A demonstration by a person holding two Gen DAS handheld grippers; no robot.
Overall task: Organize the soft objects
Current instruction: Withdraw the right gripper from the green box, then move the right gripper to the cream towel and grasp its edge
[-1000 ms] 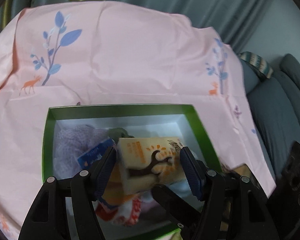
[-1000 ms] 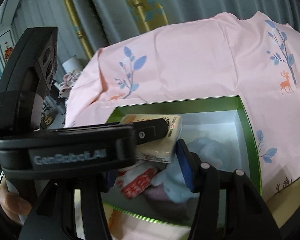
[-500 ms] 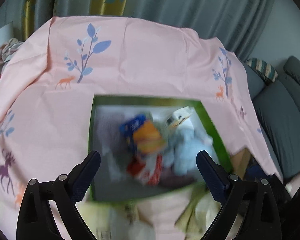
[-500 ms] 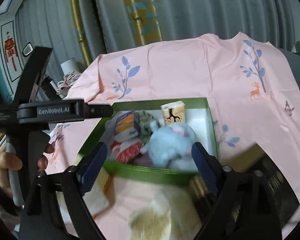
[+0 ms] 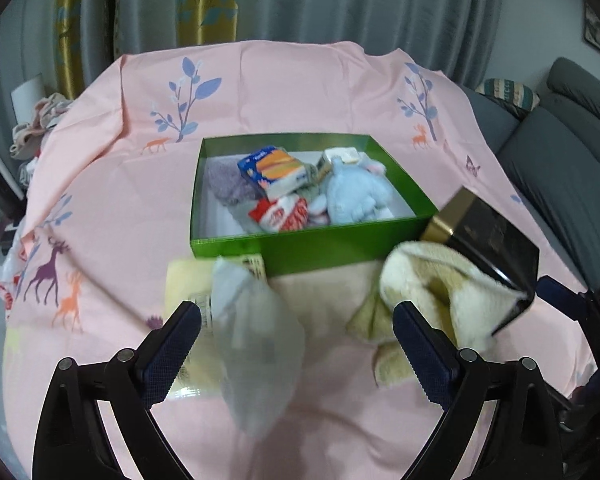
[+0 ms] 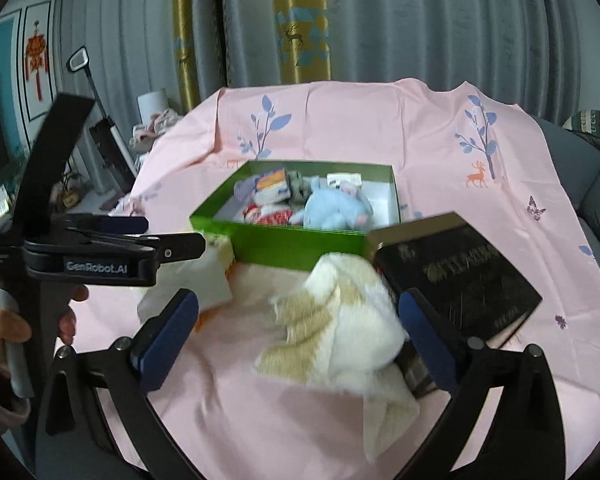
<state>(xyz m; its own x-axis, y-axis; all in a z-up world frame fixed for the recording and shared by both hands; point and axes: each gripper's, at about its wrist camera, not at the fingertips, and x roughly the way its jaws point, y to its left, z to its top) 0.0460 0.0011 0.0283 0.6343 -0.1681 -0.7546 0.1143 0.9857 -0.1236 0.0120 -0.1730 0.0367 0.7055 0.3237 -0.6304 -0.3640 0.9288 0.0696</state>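
Two hand-held grippers (spread) before green box (image 5: 340, 240)

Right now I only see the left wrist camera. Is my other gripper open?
Observer: Yes. The right gripper is wide open, and the fluffy cream towel lies between its fingers.
Kid: Is anything on top of the black box?
Observer: Nothing rests on the black box, but gold lettering shows across its lid.
Kid: Who's holding my left gripper?
Observer: A hand is wrapped round the handle of the left gripper.
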